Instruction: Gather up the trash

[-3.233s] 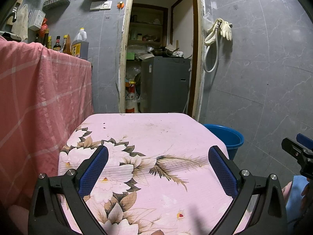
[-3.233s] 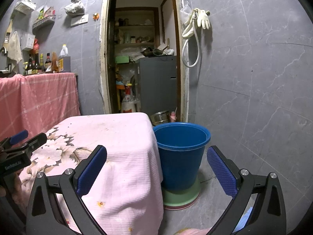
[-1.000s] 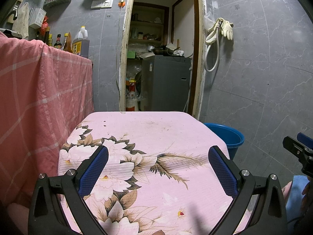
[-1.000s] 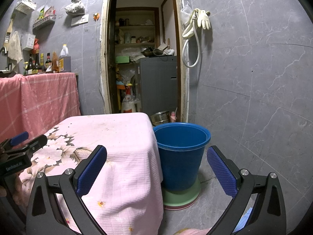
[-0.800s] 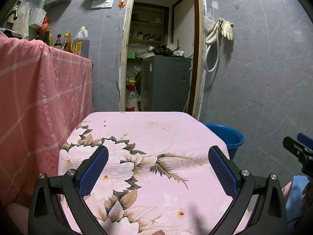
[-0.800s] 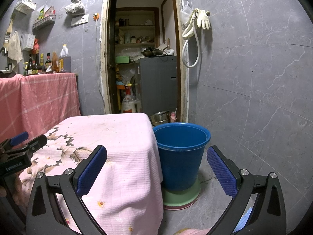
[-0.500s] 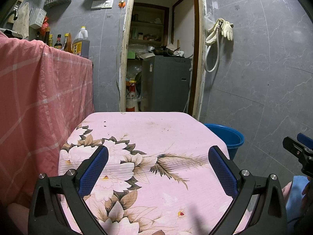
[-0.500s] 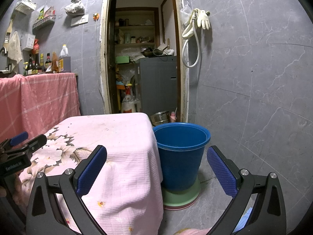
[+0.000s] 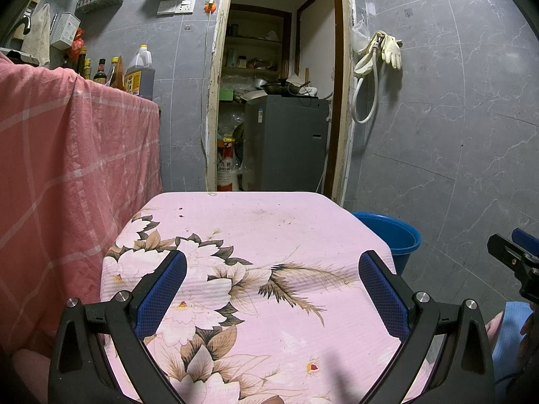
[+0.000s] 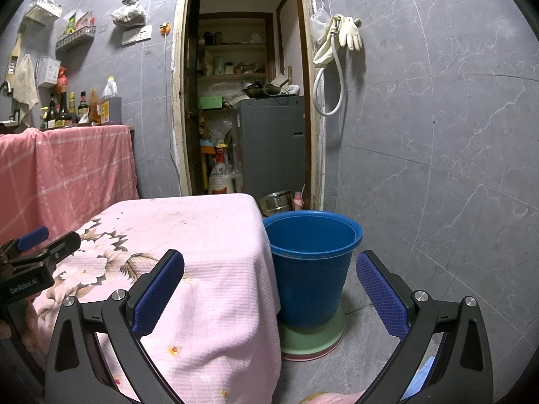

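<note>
Two grippers, both empty: our left gripper [image 9: 272,282] hovers with jaws spread over the pink flower-printed tablecloth [image 9: 256,235] at frame centre, and our right gripper [image 10: 270,282] aims, jaws equally spread, at the blue plastic bucket [image 10: 311,269] standing beside the table at centre right, probably the bin. We see no trash, only small dark specks [image 9: 181,212] at the cloth's upper left.

Rubber gloves [image 10: 350,32] hang beside the doorway — bottles [image 10: 64,106] line the counter.
</note>
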Available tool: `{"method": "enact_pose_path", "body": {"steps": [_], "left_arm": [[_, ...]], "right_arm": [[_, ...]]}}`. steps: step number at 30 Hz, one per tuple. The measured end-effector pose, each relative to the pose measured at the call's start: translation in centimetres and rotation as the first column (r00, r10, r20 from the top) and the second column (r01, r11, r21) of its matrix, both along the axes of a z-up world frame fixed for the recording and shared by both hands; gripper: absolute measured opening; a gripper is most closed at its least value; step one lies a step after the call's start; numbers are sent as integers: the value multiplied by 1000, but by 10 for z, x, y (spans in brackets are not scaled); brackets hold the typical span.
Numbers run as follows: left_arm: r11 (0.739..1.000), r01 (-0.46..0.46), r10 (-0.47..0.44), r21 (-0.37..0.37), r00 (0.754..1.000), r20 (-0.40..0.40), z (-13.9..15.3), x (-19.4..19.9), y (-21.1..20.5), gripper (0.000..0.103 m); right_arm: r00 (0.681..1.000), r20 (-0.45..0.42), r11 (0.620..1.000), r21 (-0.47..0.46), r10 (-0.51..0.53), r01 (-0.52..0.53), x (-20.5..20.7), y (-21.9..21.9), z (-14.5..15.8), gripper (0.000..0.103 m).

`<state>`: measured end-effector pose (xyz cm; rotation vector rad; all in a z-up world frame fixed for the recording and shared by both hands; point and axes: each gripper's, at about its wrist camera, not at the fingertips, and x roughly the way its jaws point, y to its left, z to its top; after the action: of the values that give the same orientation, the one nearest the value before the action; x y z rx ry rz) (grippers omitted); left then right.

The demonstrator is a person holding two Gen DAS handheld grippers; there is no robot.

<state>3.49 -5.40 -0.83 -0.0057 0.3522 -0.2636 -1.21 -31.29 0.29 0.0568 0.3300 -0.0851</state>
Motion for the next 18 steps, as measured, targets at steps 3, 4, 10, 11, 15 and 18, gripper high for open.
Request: {"method": "enact_pose_path", "body": {"steps": [3,4,10,11,15,18], "left_arm": [[1000,1,-1,0,1000,-1,0,0,0,100],[1000,0,0,1,1000,-1,0,0,0,100],[1000,0,0,-1,1000,-1,0,0,0,100],[1000,-1,1,-3,1000,-1,-1,-1,0,100],[1000,0,0,0,1000,-1,-1,-1,0,100],[1000,-1,1,-1,1000,-2,-1,-1,-1,100]], "right_arm": [[1000,0,1000,0,0,0,0,0,0,103],[1000,0,1000,0,1,-1,0,0,0,103],[1000,0,1000,0,0,0,0,0,0,103],[1000,0,1000,-1,0,0,0,0,0,103],[1000,-1,1000,0,1,-1,0,0,0,103],[1000,-1,1000,0,1,-1,0,0,0,103]]}}
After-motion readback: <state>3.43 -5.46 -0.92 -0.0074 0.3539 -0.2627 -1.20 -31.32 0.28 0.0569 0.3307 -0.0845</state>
